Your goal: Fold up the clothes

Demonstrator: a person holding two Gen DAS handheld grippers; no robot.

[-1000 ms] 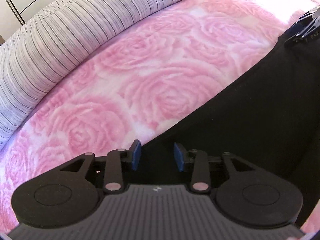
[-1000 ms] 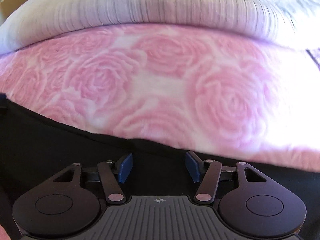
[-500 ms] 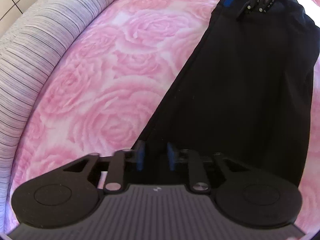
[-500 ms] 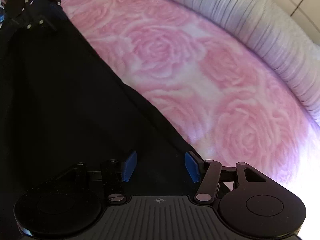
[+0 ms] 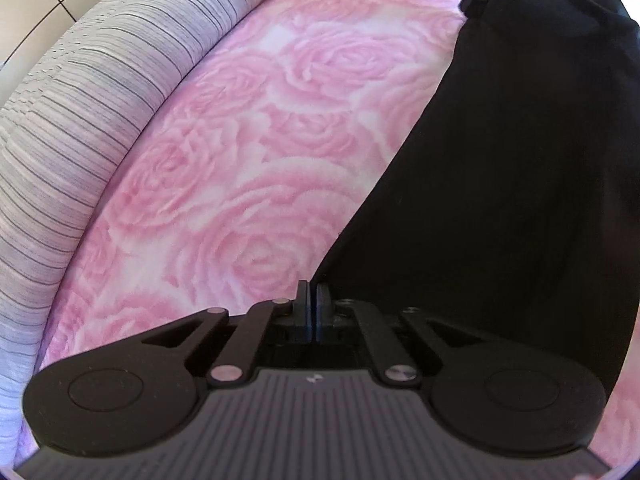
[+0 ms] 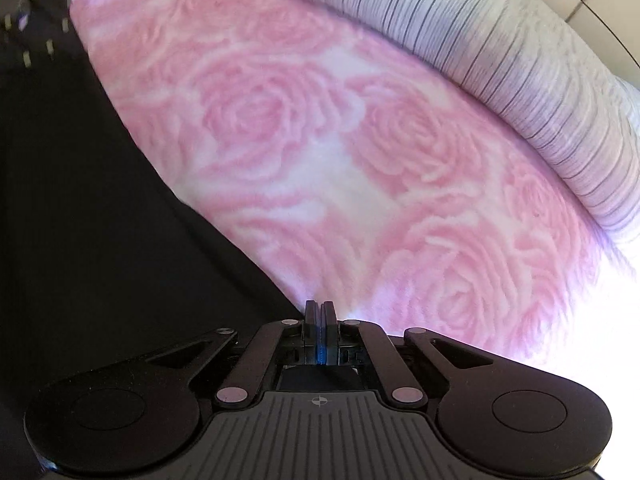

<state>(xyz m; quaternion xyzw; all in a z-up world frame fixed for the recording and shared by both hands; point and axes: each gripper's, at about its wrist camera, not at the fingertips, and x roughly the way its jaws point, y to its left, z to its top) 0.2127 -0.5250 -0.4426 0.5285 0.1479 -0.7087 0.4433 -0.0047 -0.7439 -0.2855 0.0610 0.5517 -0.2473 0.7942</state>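
With both grippers pinched shut on corners of the plain black cloth garment (image 5: 500, 200), left gripper (image 5: 311, 300) and right gripper (image 6: 320, 312), I see it stretched over the pink rose-patterned bed (image 5: 260, 160); folds completed, I cannot judge.

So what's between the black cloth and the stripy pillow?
Only bare rose-patterned pink blanket lies between the black garment and the striped pillow; both wrist views show it.

Garment (image 5: 500, 200) on blanket (image 5: 260, 160), beside pillow (image 5: 80, 120).
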